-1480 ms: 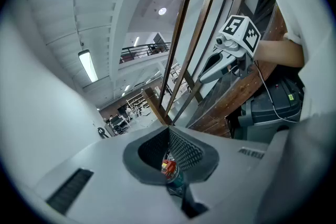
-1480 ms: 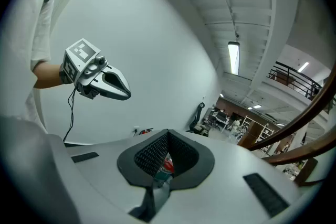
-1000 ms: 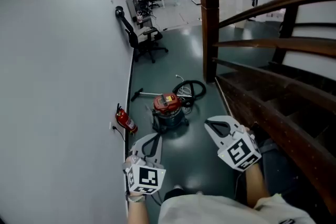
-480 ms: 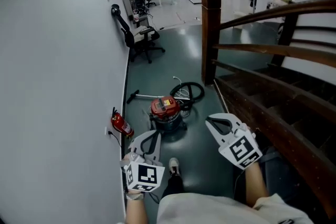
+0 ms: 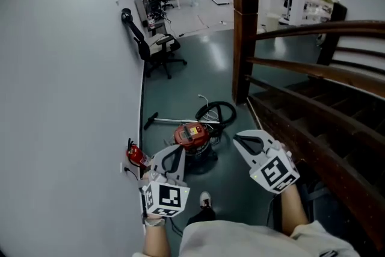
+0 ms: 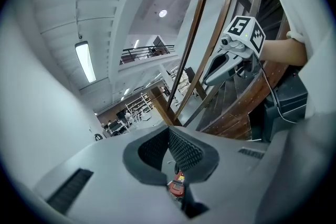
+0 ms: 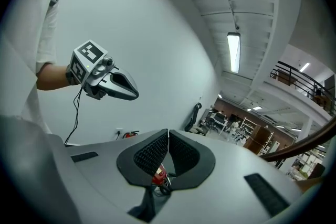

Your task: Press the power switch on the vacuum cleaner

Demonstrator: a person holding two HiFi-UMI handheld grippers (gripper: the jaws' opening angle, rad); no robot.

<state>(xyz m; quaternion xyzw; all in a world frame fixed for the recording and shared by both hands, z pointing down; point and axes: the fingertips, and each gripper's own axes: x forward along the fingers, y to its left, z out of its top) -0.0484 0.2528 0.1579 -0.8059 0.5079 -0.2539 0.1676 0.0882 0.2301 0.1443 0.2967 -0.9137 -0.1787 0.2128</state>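
Both grippers are drawing closer to the vacuum cleaner (image 5: 192,136) than a second ago. The left gripper (image 5: 175,151) and right gripper (image 5: 238,141) are each keeping their jaws pressed together, gripping nothing. Just beyond them, the red-topped vacuum cleaner is sitting on the floor, with its black hose (image 5: 216,112) coiling farther right.

What looks like a fire extinguisher (image 5: 136,155) sits against the wall (image 5: 72,69), an office chair (image 5: 157,50) farther along.

Red-topped vacuum cleaner (image 5: 194,138) upright on floor
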